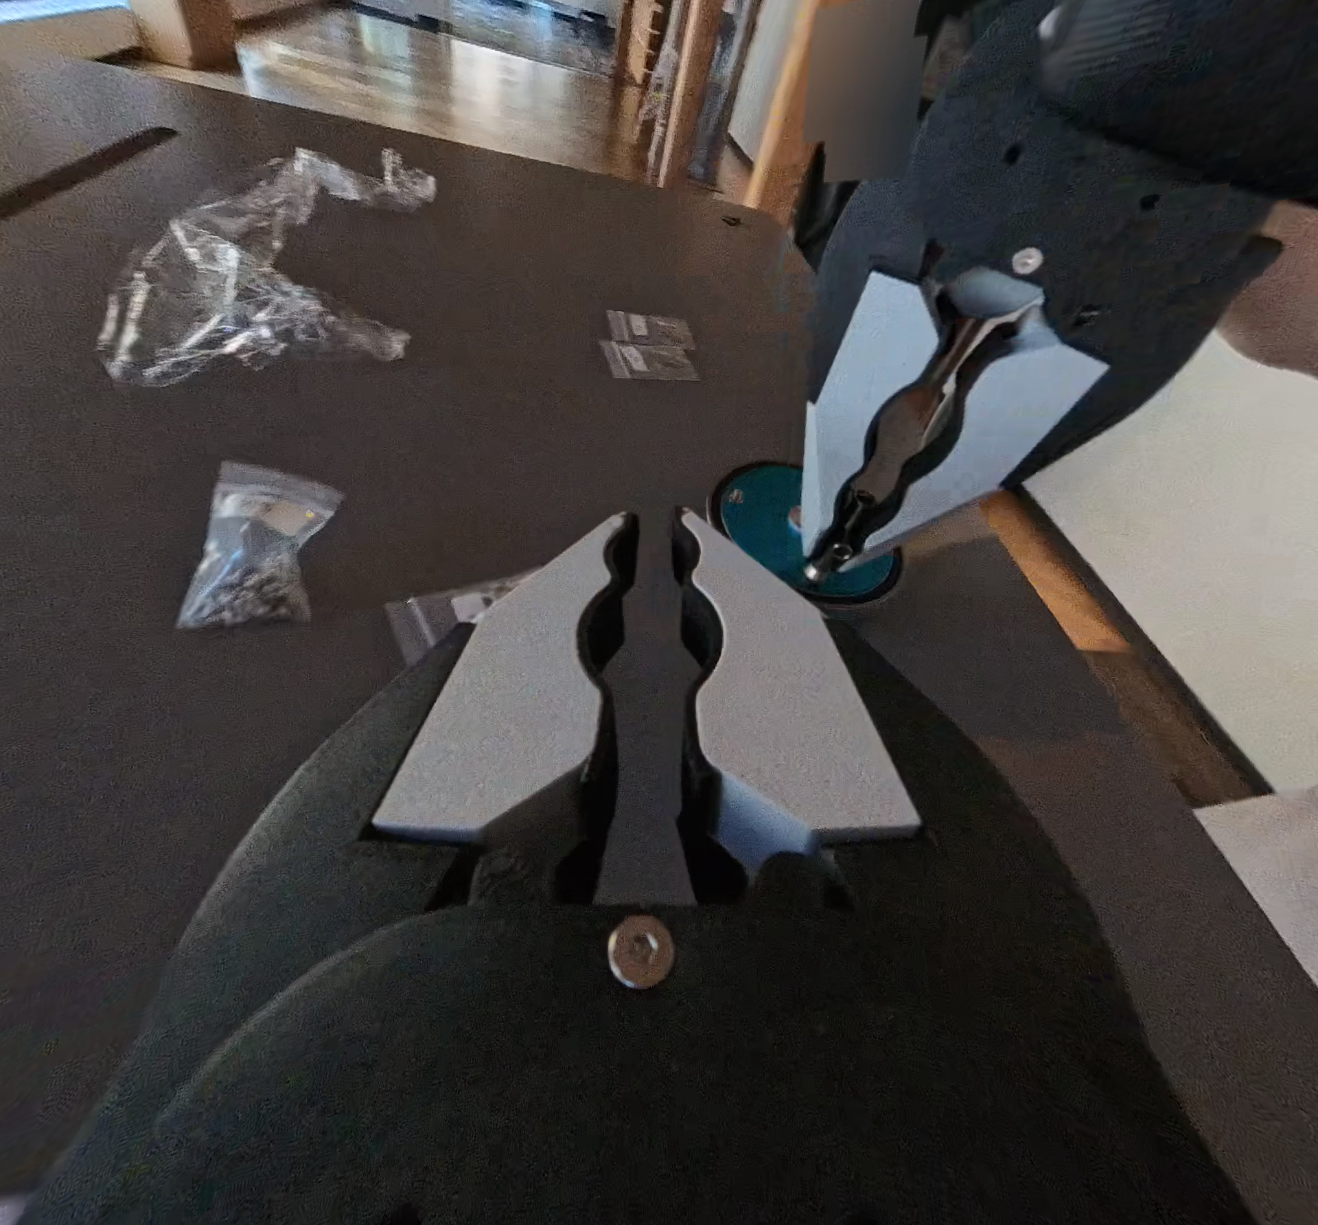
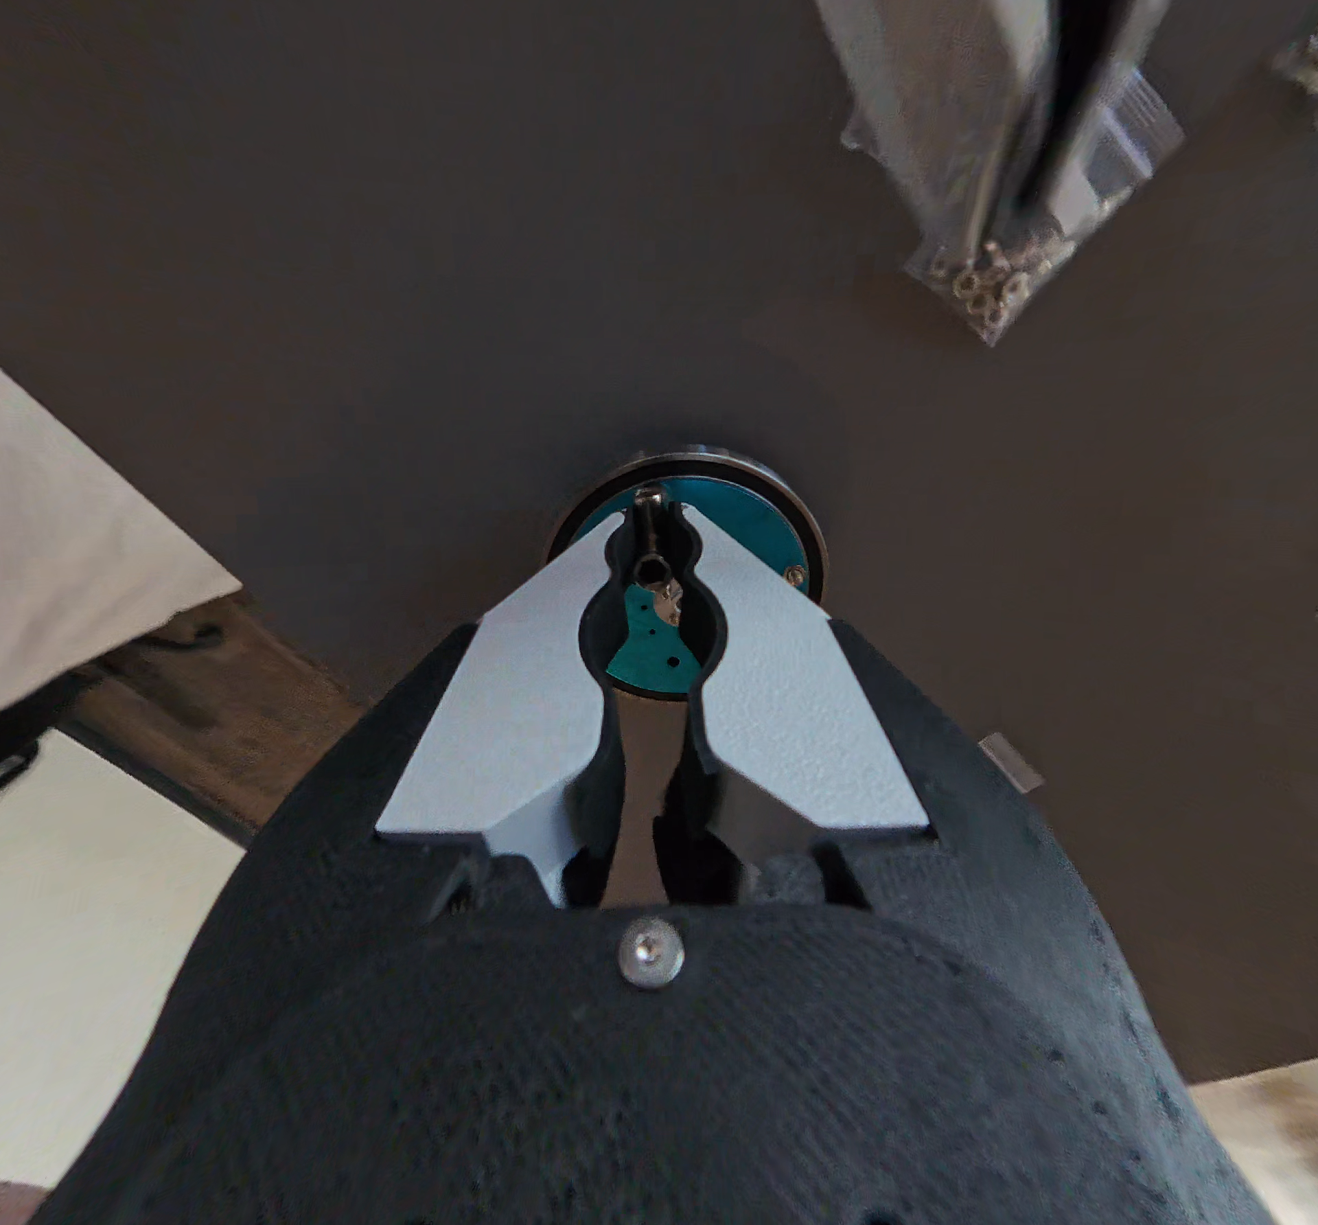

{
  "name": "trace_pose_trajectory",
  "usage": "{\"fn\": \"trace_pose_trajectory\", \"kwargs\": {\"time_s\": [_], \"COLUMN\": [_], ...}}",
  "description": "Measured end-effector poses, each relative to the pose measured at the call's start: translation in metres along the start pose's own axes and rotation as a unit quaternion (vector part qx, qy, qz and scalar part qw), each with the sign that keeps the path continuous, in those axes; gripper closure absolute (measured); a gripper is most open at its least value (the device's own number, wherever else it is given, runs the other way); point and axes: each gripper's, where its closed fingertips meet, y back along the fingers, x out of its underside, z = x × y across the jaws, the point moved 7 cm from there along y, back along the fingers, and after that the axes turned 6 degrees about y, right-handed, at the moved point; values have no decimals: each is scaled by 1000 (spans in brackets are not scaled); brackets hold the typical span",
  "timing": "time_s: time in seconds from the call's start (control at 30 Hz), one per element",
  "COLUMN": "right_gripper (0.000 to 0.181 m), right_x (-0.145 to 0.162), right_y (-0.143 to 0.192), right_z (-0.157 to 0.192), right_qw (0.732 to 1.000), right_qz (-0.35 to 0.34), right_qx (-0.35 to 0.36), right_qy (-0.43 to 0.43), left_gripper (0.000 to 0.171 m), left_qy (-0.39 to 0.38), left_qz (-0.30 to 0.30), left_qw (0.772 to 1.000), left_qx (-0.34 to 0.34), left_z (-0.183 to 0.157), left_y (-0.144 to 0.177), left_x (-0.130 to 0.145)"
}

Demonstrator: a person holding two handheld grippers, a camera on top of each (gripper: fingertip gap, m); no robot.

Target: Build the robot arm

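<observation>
A round part with a teal face and a dark metal ring (image 1: 756, 513) lies on the dark table (image 1: 499, 442) near its right edge. My right gripper (image 2: 655, 513) is shut on a small socket-head metal screw (image 2: 652, 549) and holds it pointing down onto the teal face (image 2: 742, 513). In the left wrist view the right gripper (image 1: 831, 552) comes down steeply from the upper right. My left gripper (image 1: 654, 519) is empty, its jaws a narrow gap apart, just left of the round part and above a clear bag (image 1: 435, 613).
A crumpled clear plastic wrap (image 1: 235, 285), a zip bag of dark screws (image 1: 249, 549) and two small packets (image 1: 649, 345) lie on the table. A bag of small metal screws (image 2: 984, 285) sits under the blurred left gripper (image 2: 1020, 220). The table edge (image 1: 1055, 591) runs along the right.
</observation>
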Motion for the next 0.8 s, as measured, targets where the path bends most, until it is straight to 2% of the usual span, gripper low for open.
{"fn": "trace_pose_trajectory", "kwargs": {"time_s": [0.1,0.17,0.27,0.37,0.6,0.73,0.8], "right_gripper": [173,173,173,173,173,173,173], "right_x": [-1,-2,-1,0,1,0,0], "right_y": [0,0,0,0,0,0,0], "right_z": [4,3,2,4,4,5,5], "right_qw": [999,1000,1000,1000,999,999,999], "right_qz": [9,10,8,3,-15,-16,-16], "right_qx": [0,-7,-17,-22,-16,-10,-6], "right_qy": [31,22,16,22,36,45,50], "left_gripper": [159,155,154,147,160,154,150], "left_qy": [-79,-125,-124,-111,-70,-28,10], "left_qz": [82,124,172,158,172,188,198], "left_qw": [993,984,975,978,975,973,967], "left_qx": [37,33,64,80,118,129,157], "left_z": [-4,-7,-11,-13,-11,-7,-7], "left_y": [-44,-67,-87,-93,-97,-97,-95], "left_x": [6,11,18,13,15,16,17]}}
